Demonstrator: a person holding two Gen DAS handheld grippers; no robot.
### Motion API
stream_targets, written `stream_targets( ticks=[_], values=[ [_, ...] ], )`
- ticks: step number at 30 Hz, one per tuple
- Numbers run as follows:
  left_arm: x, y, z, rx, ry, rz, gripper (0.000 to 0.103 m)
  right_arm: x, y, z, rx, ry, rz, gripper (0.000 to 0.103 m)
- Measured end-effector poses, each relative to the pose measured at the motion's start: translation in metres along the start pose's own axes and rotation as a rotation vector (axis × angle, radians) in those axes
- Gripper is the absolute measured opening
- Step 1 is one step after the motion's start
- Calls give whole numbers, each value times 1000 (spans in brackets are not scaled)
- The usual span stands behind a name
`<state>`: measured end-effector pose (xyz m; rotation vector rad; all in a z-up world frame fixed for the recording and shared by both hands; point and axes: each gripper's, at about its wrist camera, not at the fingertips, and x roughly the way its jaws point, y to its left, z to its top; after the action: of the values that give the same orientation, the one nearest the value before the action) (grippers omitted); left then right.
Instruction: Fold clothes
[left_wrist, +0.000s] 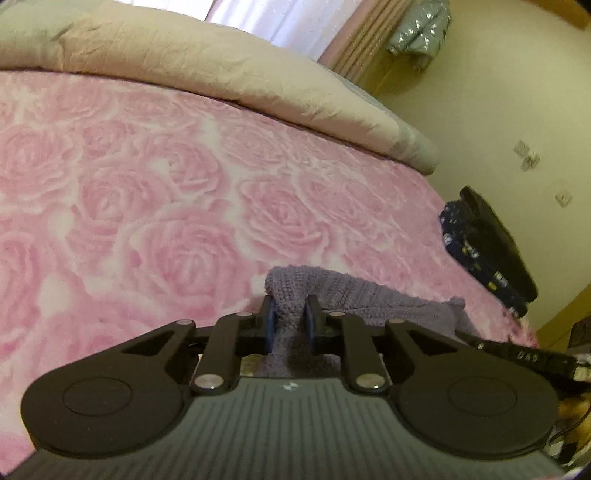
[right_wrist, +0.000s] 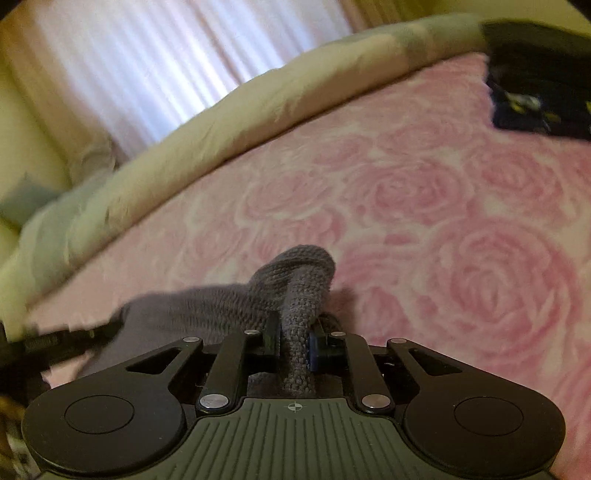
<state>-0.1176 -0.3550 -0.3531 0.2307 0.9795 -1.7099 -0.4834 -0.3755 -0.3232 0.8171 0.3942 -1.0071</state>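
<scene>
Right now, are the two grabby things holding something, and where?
Yes. Both hold the purple knitted garment. The left tool pinches a bunched fold at its edge; the right tool pinches another rolled-up fold.

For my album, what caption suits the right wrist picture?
Right claw pinching a bunched grey knitted garment above a pink rose-patterned bedspread.

My own housing hides the rest of the knit (left_wrist: 295, 295) behind my pads. The dark bundle (right_wrist: 535, 81) runs off the right wrist view's edge, smeared by blur. The wall plates (left_wrist: 528, 158) are too small to read.
</scene>
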Motion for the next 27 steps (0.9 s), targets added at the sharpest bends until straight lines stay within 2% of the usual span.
stream_targets(
  ticks=[2,3,4,5,6,8,12,13,14,15,16,18,23,24,27],
  values=[
    [-9,-2,1,-4,7,10,19,-1,4,0,-42,10,-10,14],
    [-14,-5,1,-1,11,18,20,-4,6,0,-72,10,-18,20],
    [-23,-9,1,13,7,32,21,-10,7,-1,-84,-2,-57,49],
    [-31,-14,1,28,2,46,21,-17,8,-2,-96,-15,-95,73],
    [-42,-20,-1,58,-11,60,21,-29,9,-4,-95,-56,-130,74],
    [-66,-32,-8,120,-49,78,21,-63,9,-13,-67,-156,-134,74],
    [-115,-60,-40,205,-92,34,27,-134,15,-54,7,-284,-56,73],
    [-123,-67,-49,220,-97,13,27,-146,21,-68,-2,-298,-52,69],
    [-131,-75,-59,236,-103,-8,27,-157,30,-82,-24,-307,-55,55],
    [-135,-83,-68,253,-108,-19,28,-163,38,-92,-41,-307,-60,48],
    [-137,-92,-74,271,-109,-22,28,-166,47,-100,-64,-305,-60,45],
    [-135,-108,-84,318,-109,-14,30,-171,65,-115,-111,-301,-62,45],
    [-114,-130,-99,385,-97,19,31,-149,107,-120,-277,-301,-138,45],
    [-109,-131,-103,410,-86,38,35,-138,109,-123,-303,-275,-168,45],
    [-89,-128,-111,437,-23,59,37,-101,107,-137,-388,-181,-250,45]
  ],
)
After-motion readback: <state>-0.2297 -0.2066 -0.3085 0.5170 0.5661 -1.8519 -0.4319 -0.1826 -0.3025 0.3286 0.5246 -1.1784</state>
